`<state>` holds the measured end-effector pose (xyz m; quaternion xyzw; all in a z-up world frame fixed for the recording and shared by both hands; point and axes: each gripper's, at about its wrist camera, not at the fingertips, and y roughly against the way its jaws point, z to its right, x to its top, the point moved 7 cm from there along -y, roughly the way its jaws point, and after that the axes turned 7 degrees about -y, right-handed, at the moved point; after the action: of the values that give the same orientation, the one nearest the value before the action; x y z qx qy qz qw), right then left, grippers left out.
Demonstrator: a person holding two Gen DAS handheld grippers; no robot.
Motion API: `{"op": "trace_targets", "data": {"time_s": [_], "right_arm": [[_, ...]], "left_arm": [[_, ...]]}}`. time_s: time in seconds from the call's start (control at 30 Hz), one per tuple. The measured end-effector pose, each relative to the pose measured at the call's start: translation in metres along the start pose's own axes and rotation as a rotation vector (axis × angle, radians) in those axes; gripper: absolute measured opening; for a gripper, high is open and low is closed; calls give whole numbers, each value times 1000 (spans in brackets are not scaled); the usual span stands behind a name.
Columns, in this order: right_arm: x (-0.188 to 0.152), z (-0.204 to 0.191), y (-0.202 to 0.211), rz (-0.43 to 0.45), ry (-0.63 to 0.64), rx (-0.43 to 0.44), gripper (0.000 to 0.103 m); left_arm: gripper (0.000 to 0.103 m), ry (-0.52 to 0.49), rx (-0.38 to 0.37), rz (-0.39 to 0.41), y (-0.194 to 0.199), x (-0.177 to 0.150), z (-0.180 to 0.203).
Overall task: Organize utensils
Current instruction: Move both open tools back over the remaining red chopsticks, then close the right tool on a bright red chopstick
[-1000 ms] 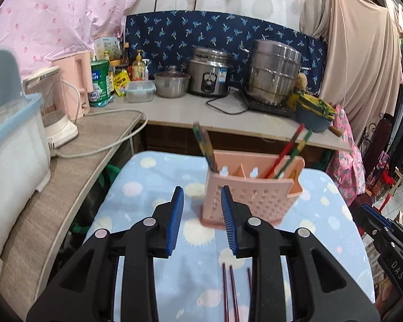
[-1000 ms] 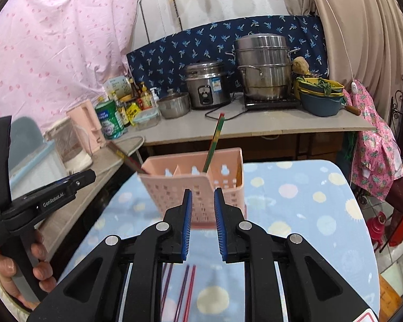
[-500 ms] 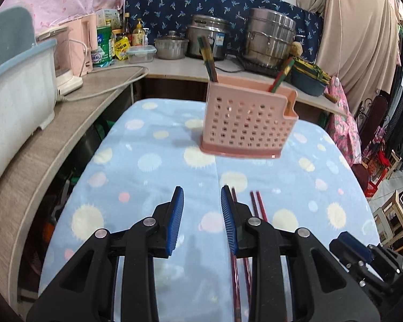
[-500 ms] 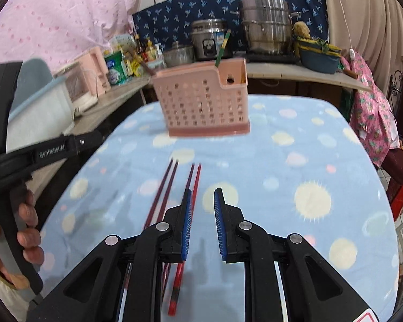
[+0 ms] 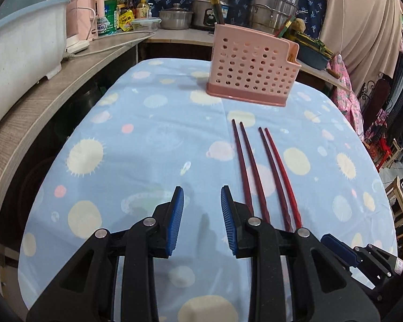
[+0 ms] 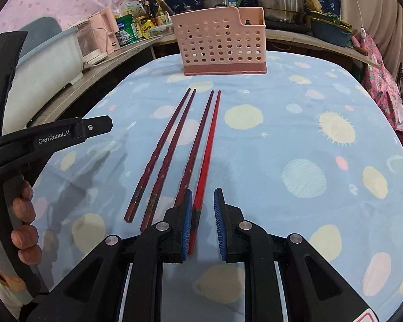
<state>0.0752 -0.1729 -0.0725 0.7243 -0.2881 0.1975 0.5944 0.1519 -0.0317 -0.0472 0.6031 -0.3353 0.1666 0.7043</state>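
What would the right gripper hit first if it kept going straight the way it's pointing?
Probably the tablecloth just ahead of the right gripper, since it points down at the table. The red chopstick lies along its left finger, so that could be touched first. Depth is hard to judge.

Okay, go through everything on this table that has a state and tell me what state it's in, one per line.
Left gripper: open, empty, above the cloth.
Right gripper: open, bright red chopstick between its jaws, not clamped.
Three dark red chopsticks: lying flat, side by side.
Pink utensil holder: upright, some utensils already inside.
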Motion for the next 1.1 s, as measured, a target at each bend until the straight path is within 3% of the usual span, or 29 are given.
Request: {"op": "trace_targets", "data": {"time_s": [0.4, 0.67, 1.1], "right_arm": [[-12, -3, -9, -24, 4, -17, 17], [-13, 3, -8, -15, -5, -36, 8], [-13, 34, 1, 9, -68, -82, 7]], "left_arm": [[28, -16, -11, -26, 1, -15, 4], [28, -33, -17, -40, 0, -22, 10], [28, -51, -25, -55, -1, -30, 23]]}}
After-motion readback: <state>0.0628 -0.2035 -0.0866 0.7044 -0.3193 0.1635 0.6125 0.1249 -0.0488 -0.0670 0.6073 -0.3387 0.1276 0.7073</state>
